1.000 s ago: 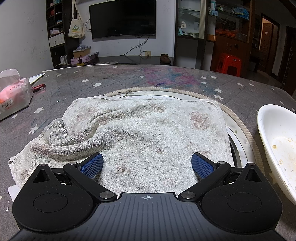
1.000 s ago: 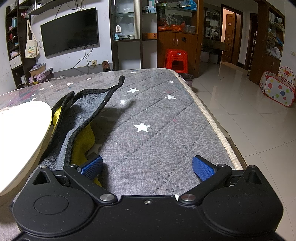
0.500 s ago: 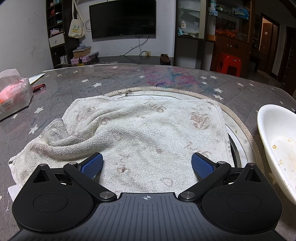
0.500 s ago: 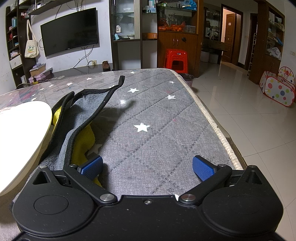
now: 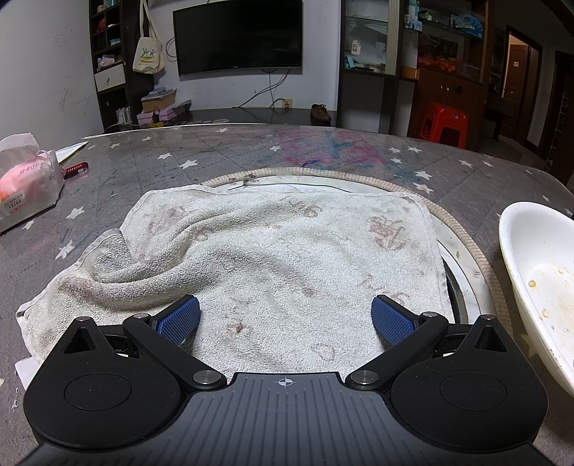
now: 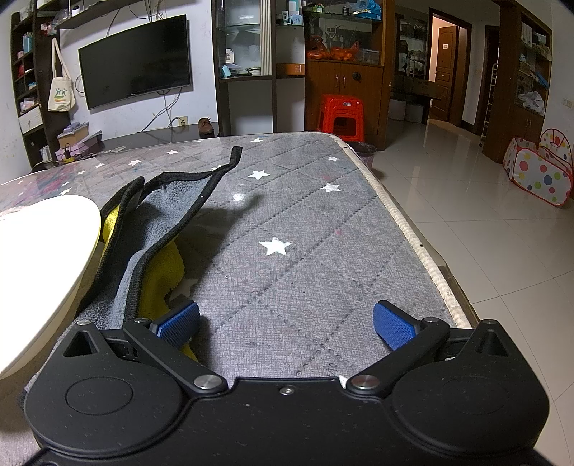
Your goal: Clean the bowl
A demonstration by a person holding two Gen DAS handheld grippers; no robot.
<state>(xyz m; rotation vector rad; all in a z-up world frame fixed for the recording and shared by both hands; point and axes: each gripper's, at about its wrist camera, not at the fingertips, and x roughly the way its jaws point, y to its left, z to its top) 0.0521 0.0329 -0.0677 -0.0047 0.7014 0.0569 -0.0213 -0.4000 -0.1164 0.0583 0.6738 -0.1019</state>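
Dirty bowl (image 5: 538, 279) just right of wide-open left gripper (image 5: 285, 317), left of equally wide right gripper (image 6: 287, 322), nothing grabbed.

Tissue pack (image 5: 27, 182): "ZHU XIANG YUN"

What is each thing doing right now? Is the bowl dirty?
Bowl: dirty, food specks inside, sitting on the table.
White towel: spread out, rumpled at its left, stained.
Grey and yellow cloth: crumpled beside the bowl.
Tissue pack: open, tissue sticking out.
TV: off.
Left gripper: open, empty.
Right gripper: open, empty.
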